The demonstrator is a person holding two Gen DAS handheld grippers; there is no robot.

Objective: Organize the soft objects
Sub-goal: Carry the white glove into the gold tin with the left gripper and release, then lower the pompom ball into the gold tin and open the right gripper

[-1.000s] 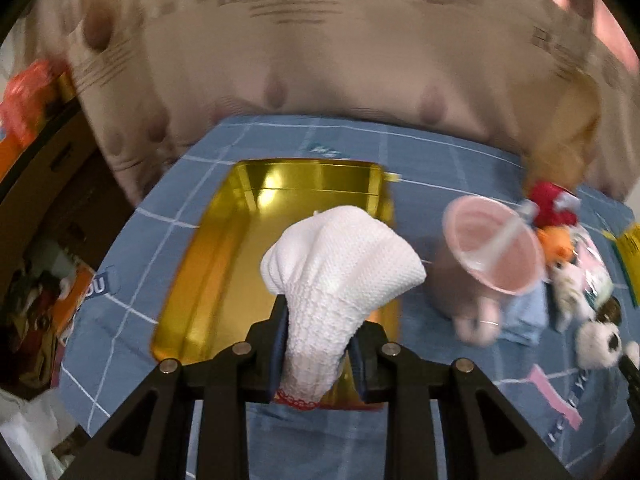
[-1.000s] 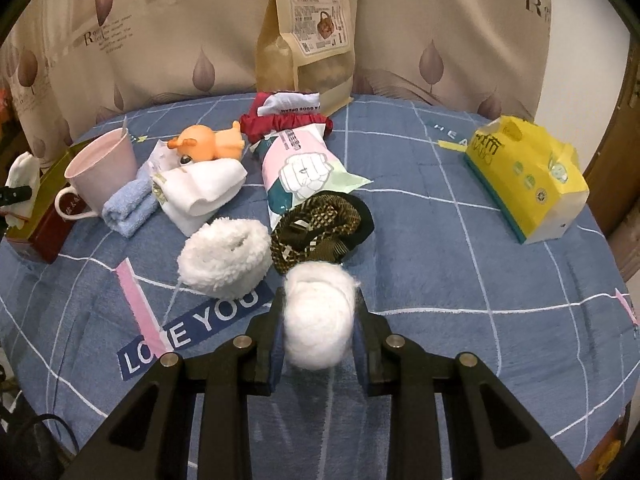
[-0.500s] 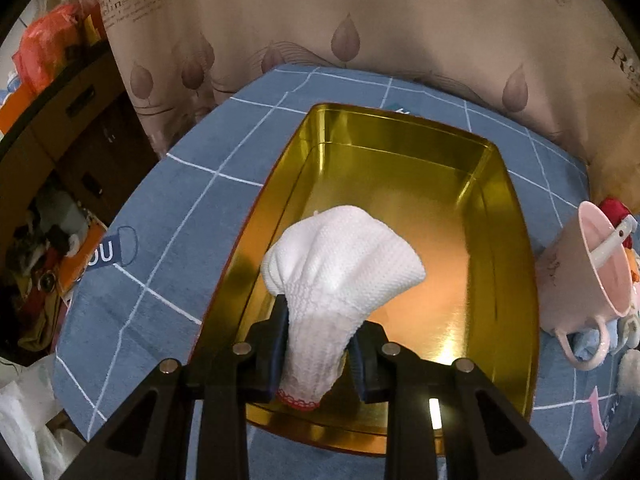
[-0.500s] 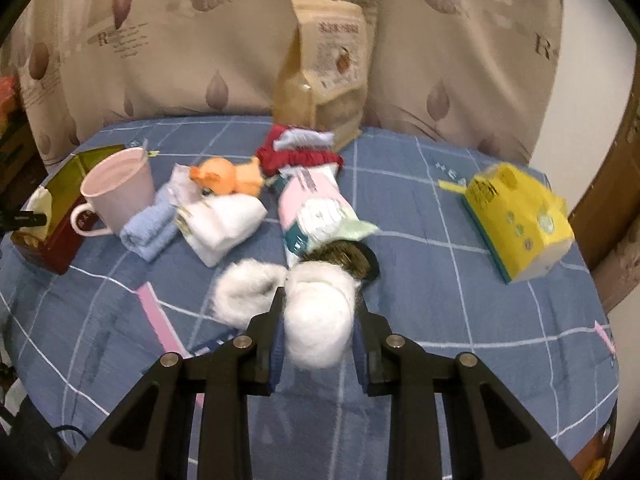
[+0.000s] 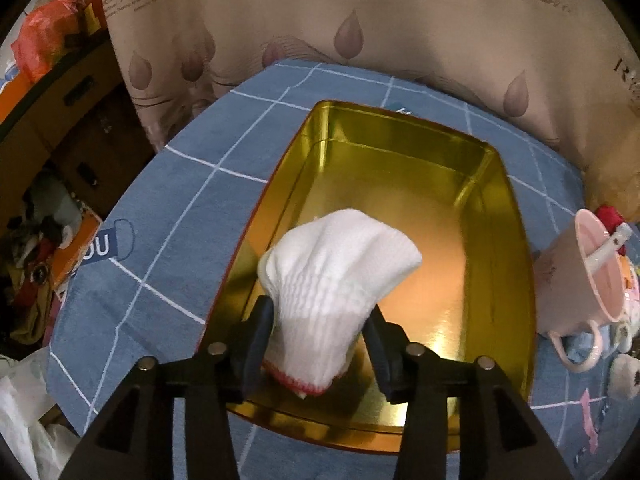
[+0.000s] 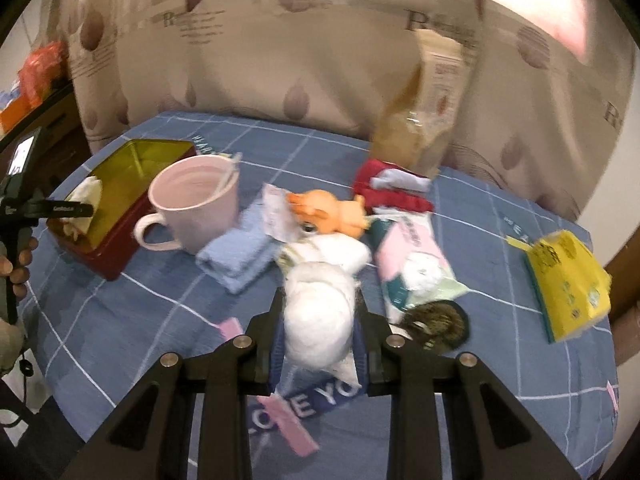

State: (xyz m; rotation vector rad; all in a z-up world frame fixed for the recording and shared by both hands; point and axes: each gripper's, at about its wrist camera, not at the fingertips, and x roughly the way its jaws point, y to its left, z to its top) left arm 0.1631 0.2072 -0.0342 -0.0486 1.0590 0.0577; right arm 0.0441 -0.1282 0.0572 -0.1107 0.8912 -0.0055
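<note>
My left gripper (image 5: 318, 320) hangs over the near end of the open gold tin (image 5: 400, 152). Its jaws are opening, and a white knitted glove (image 5: 336, 272) with a red cuff sits loosely between them, slumping toward the tin floor. The right wrist view shows my right gripper (image 6: 319, 308) shut on a white fluffy ball (image 6: 318, 320), held above the blue checked tablecloth. In that view the tin (image 6: 116, 248) lies at the far left with the glove (image 6: 86, 196) over it. A person's hand (image 6: 20, 256) holds the left gripper's handle.
Beside the tin stands a pink mug (image 6: 196, 196) with a spoon. Past it lie a folded blue cloth (image 6: 236, 260), an orange toy (image 6: 332, 212), a pink-green packet (image 6: 416, 272) and a dark woven piece (image 6: 436, 320). A yellow tissue pack (image 6: 568, 284) lies right; a brown bag (image 6: 428, 120) stands behind.
The left gripper came over the tin, then its jaws widened and the glove sagged between them. The right gripper lifted the fluffy ball and carried it left, toward the mug.
</note>
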